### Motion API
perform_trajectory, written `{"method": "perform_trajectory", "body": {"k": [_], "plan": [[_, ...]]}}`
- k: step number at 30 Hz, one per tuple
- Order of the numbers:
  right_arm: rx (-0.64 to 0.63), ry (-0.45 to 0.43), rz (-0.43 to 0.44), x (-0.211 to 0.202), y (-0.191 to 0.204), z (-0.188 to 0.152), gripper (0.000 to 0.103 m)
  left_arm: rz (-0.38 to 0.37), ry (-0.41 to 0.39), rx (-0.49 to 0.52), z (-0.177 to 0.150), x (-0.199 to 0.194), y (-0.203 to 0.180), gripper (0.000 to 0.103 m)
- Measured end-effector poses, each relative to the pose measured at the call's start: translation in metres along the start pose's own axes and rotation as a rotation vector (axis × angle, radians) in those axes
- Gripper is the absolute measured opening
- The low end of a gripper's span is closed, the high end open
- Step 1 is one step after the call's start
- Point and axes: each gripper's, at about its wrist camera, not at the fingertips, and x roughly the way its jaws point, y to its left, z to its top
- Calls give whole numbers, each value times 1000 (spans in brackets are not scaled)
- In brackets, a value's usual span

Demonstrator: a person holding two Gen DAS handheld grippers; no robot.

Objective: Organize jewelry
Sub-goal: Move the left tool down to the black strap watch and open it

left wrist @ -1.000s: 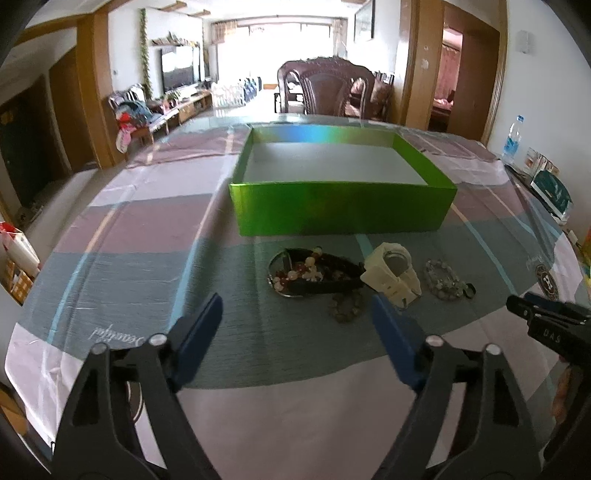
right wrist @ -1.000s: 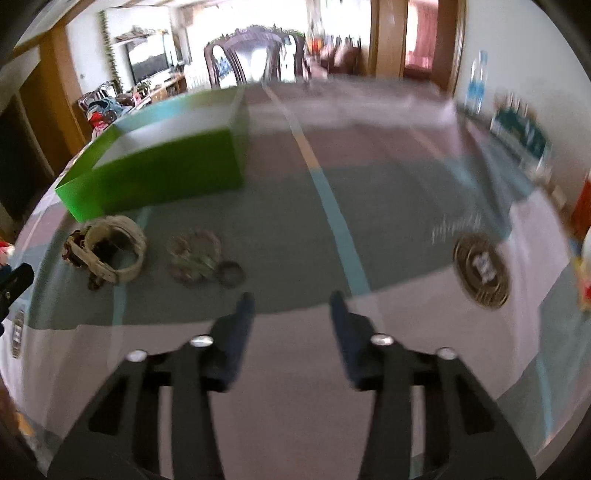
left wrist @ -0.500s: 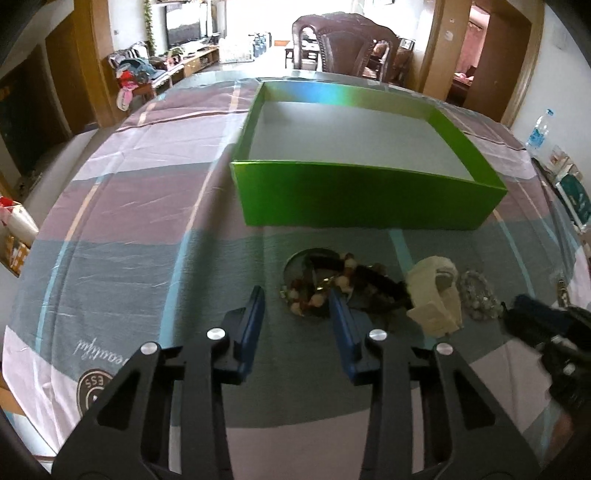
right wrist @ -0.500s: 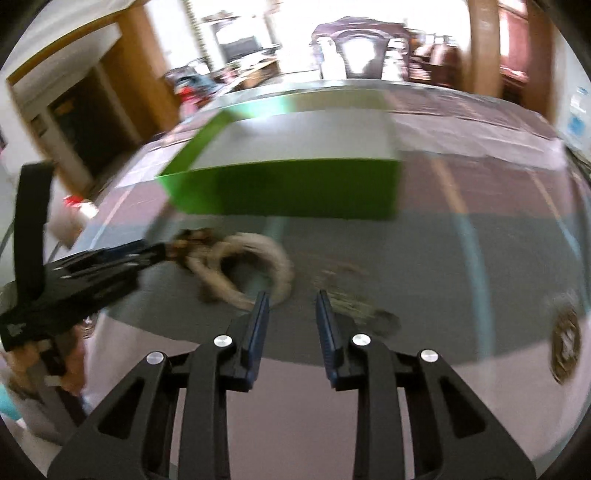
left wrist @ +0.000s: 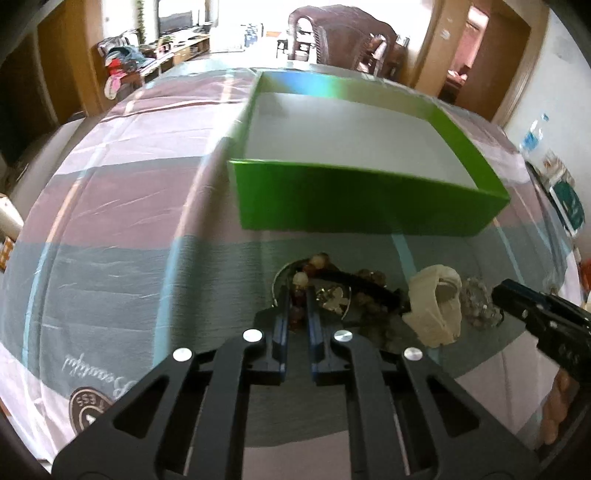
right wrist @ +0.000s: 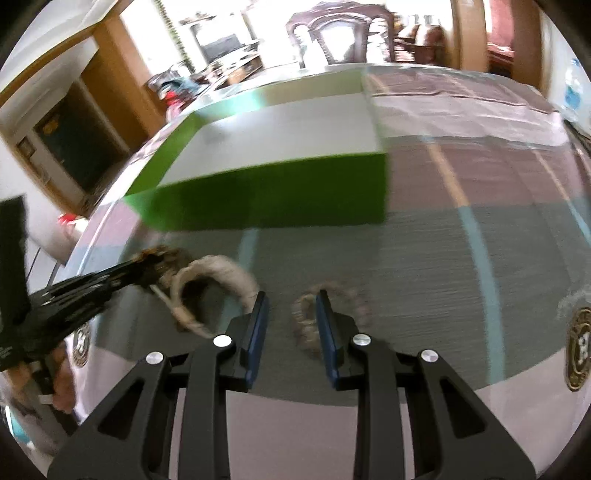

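A pile of jewelry lies on the tablecloth in front of the green box (left wrist: 369, 199). My left gripper (left wrist: 297, 295) is shut on the red-and-cream bead bracelet (left wrist: 314, 263) at the pile's left end. A black band and a gold charm (left wrist: 334, 301) lie tangled beside it. Right of the pile sit a white bangle (left wrist: 436, 306) and a grey bead bracelet (left wrist: 476, 302). My right gripper (right wrist: 291, 306) is open over the grey bead bracelet (right wrist: 351, 295), with the ring's left side between its fingers. The white bangle (right wrist: 221, 269) lies just to its left. The left gripper (right wrist: 140, 269) shows at the frame's left.
The green box (right wrist: 277, 199) is open-topped with a bare white floor. A water bottle (left wrist: 532, 136) and a teal packet (left wrist: 567, 201) stand at the table's right edge. A dark wooden chair (left wrist: 332, 33) stands behind the table. The striped cloth carries a round logo (right wrist: 578, 347).
My left gripper moved forward to the pile and closed from wide open onto the beads. My right gripper swung left, from bare cloth to over the grey bracelet.
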Motion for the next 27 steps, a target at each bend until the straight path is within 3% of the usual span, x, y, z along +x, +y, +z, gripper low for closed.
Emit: {"method": "perform_trajectory", "body": {"k": [12, 17, 20, 27], "plan": [[51, -11, -55, -4, -18, -6, 29, -99, -99, 29, -2, -50, -5, 8], [69, -5, -133, -8, -29, -8, 30, 14, -83, -32, 1, -44, 11, 9], [75, 0, -147, -9, -35, -11, 36, 43, -42, -54, -8, -35, 21, 31], [109, 25, -152, -4, -46, -16, 39, 13, 21, -11, -32, -28, 16, 46]]}}
